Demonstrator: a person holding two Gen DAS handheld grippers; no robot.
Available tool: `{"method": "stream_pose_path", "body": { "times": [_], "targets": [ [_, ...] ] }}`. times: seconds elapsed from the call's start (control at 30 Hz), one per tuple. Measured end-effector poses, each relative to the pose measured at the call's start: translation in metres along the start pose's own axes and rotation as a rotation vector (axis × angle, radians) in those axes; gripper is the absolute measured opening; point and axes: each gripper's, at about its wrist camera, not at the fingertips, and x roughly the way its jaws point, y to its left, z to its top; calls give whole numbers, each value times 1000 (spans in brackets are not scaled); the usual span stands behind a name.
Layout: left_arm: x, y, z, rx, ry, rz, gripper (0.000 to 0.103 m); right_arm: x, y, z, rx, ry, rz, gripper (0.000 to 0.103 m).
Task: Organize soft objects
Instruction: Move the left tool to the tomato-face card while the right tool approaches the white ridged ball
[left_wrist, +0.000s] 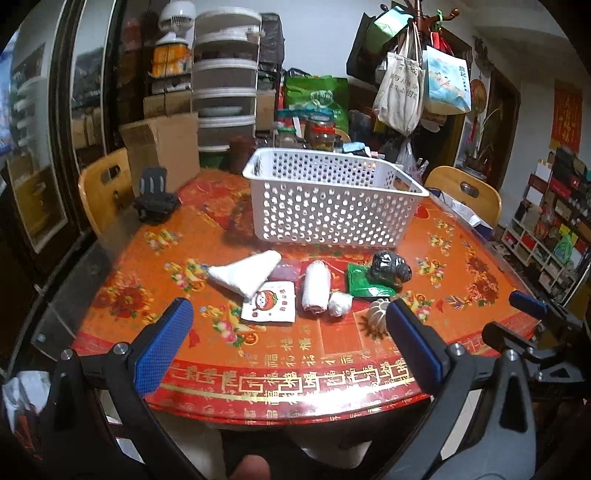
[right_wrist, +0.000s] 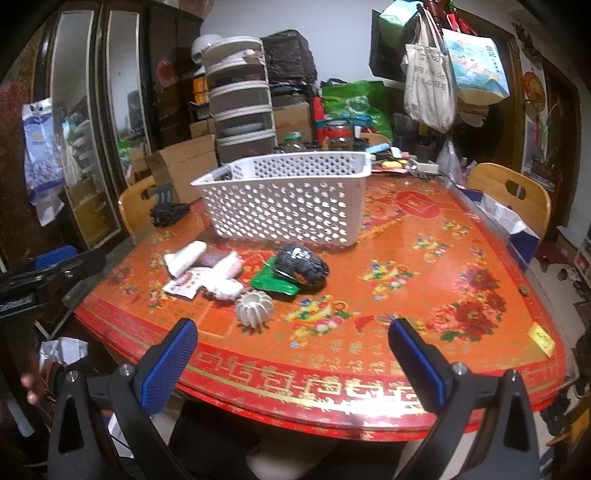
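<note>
1. Currently, left hand-held gripper (left_wrist: 290, 328): jaws spread wide, nothing between them, poised above the near edge of the bench (left_wrist: 480, 258).
2. Right hand-held gripper (right_wrist: 291, 341): likewise spread and empty, also at the near edge, to the right of the left one.
3. Nearest item: ribbed white ball (right_wrist: 255, 308), just ahead of the right gripper's left finger.
4. Beyond it, a cluster on the bench: printed sachet (left_wrist: 269, 302), white cloth (left_wrist: 245, 273) overlapping the sachet's far corner, white roll (left_wrist: 316, 286), small white wad (left_wrist: 340, 303) touching the roll, green packet (left_wrist: 364, 282) with a black bundle (left_wrist: 389, 266) resting on its far edge.
5. Farther back: white basket (left_wrist: 332, 199), upright; contents not discernible.
6. Judgement: no item gathered yet; first pick pending, basket the likely destination.
7. Method note: take the outlying ball or the wad first. Close gently on the middle, as soft things squash and slip. Lift the bundle before the packet beneath it. Clear the basket rim before release.
</note>
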Motion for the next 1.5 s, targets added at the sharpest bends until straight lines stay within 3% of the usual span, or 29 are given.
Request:
{"method": "stream_pose_path", "body": {
  "times": [0.13,0.2,0.3,0.5,0.93,1.03,1.2,1.5],
  "targets": [
    [45,11,-8,7,107,43,103,10,8,-4,-50,-87,-22,103],
    [65,17,-13,-6,153,47,103,27,13,-6,-79,-33,-10,103],
    [91,30,-19,-51,197,-7,103,51,17,-9,-55,24,-2,103],
    [141,38,-24,-24,264,25,103,90,18,-12,-16,112,58,103],
    [183,39,-18,18,288,65,101,121,19,-9,-21,148,103,85],
    [184,35,-17,33,279,63,93,125,21,-8,-26,147,112,79],
    [178,30,-15,35,264,55,59,132,25,-7,-35,158,131,70],
    [166,37,-21,19,237,25,44,139,23,-7,-31,173,135,58]
  ]
}}
